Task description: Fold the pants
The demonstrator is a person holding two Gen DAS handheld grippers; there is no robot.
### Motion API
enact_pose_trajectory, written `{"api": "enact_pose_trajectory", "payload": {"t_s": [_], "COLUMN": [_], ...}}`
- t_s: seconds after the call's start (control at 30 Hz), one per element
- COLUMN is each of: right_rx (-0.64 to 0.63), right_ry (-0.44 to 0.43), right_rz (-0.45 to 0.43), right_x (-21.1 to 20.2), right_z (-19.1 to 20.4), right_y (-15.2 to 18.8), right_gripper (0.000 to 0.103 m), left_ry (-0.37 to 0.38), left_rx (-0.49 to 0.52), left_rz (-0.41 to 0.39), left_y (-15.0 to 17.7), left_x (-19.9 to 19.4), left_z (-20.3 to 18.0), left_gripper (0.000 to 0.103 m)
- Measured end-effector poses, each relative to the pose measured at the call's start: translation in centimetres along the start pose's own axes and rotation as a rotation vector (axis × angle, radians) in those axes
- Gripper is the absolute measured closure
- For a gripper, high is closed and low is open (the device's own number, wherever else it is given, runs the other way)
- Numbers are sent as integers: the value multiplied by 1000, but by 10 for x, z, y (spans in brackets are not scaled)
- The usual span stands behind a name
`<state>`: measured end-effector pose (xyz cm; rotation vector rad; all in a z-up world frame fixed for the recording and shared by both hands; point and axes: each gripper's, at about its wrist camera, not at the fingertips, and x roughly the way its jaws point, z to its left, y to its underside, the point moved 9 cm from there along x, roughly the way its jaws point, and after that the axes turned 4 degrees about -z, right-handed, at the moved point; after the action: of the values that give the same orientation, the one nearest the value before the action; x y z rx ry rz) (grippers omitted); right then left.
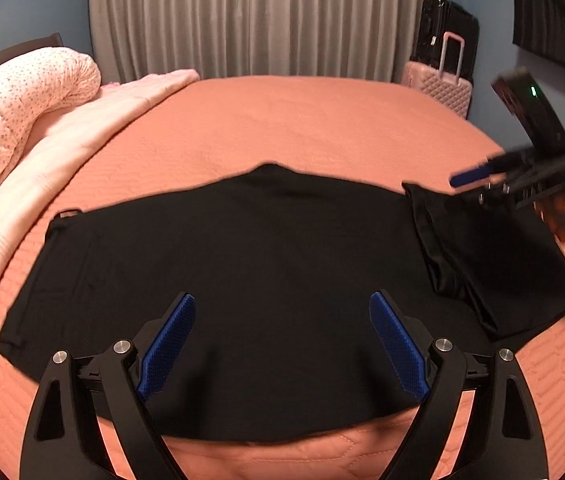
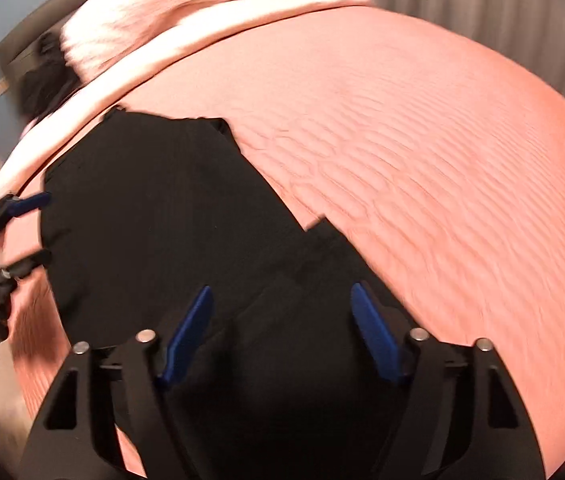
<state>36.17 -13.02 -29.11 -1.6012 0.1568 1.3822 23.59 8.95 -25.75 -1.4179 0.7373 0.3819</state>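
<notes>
Big salmon quilted bed (image 1: pixel 282 120) fills the view, and the black pants (image 1: pixel 222 248) lie flat across it, leg ends folded over at the right. Left gripper (image 1: pixel 282 312) hovers above the fabric, jaws spread wide, empty. Right gripper (image 2: pixel 280 304) too, jaws released over the cloth.

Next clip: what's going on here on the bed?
A person with a two-finger tool in each hand is folding a pair of black fabric pants spread flat on a salmon-pink quilted bedspread. The leg end at the right already lies folded back over the rest. The left tool is over the middle of the pants, open and holding nothing. The right tool is over the folded leg end, also open and empty. The right wrist view is blurred.
</notes>
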Motion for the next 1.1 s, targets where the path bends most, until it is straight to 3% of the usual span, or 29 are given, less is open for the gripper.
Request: {"api": "enact_pose_trajectory", "payload": {"t_s": [0.2, 0.23, 0.27, 0.3, 0.4, 0.43, 0.57, 0.67, 0.83, 1.0, 1.1], "right_rx": [-225, -254, -277, -293, -347, -370, -343, -349, -361, -279, -244], "right_ry": [-98, -122, -145, -146, -178, -167, -205, -238, -248, -159, -138], "right_rz": [115, 106, 99, 102, 96, 111, 148, 146, 104, 3, -14], "right_x": [26, 23, 20, 18, 9, 10, 19, 17, 5, -18, -13], "right_z": [6, 8, 8, 6, 9, 8, 5, 4, -5, -53, -71], "right_y": [14, 14, 13, 13, 13, 15, 20, 21, 26, 6, -5], "right_gripper": [50, 59, 76, 81, 81, 81, 81, 79, 92, 94, 94], "left_ry": [-15, -14, -7, 19, 77, 132, 219, 220, 325, 293, 319], "left_rx": [-33, -35, -35, -30, -20, -16, -14, -8, 62, 203, 221], "left_rz": [27, 27, 25, 24, -8, 1, 106, 135, 181, 211, 218], "left_y": [15, 14, 9, 3, -19, -25, -24, -21, -15, -13, -16], "left_x": [12, 14, 18, 23, 38, 47, 84, 98, 105, 118, 121], "left_z": [-7, -9, -12, -20, -43, -56, -89, -101, -134, -157, -165], "left_gripper": [16, 16, 16, 16, 16, 16, 16, 16, 16, 16, 16]}}
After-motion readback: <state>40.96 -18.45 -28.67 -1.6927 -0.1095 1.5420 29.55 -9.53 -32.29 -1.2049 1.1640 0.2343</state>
